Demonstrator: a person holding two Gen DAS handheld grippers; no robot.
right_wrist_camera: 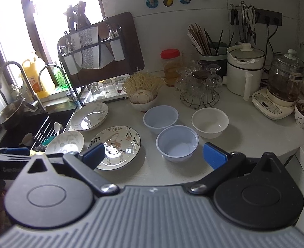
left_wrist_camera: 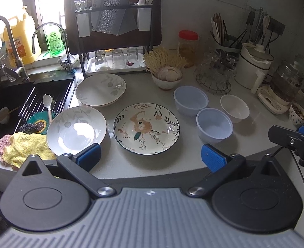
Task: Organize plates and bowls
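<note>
On the pale counter lie a flower-patterned plate [left_wrist_camera: 146,128] [right_wrist_camera: 117,144], a near white leaf-print plate [left_wrist_camera: 76,129] [right_wrist_camera: 65,142] and a far white leaf-print plate [left_wrist_camera: 100,89] [right_wrist_camera: 90,116]. Right of them stand two bluish plastic bowls [left_wrist_camera: 190,100] [left_wrist_camera: 214,125] [right_wrist_camera: 160,118] [right_wrist_camera: 177,142] and a small white bowl [left_wrist_camera: 234,107] [right_wrist_camera: 210,122]. My left gripper [left_wrist_camera: 150,157] is open, hovering just short of the flowered plate. My right gripper [right_wrist_camera: 154,155] is open in front of the nearer bluish bowl, holding nothing.
A black sink [left_wrist_camera: 9,107] with rack and spoon lies left, a yellow cloth [left_wrist_camera: 25,147] on its edge. A dish rack [left_wrist_camera: 112,31], upturned glasses, a bowl of garlic and noodles [left_wrist_camera: 166,76], a red-lidded jar, a wire glass stand [left_wrist_camera: 213,80], a white pot and a kettle [right_wrist_camera: 284,82] line the back.
</note>
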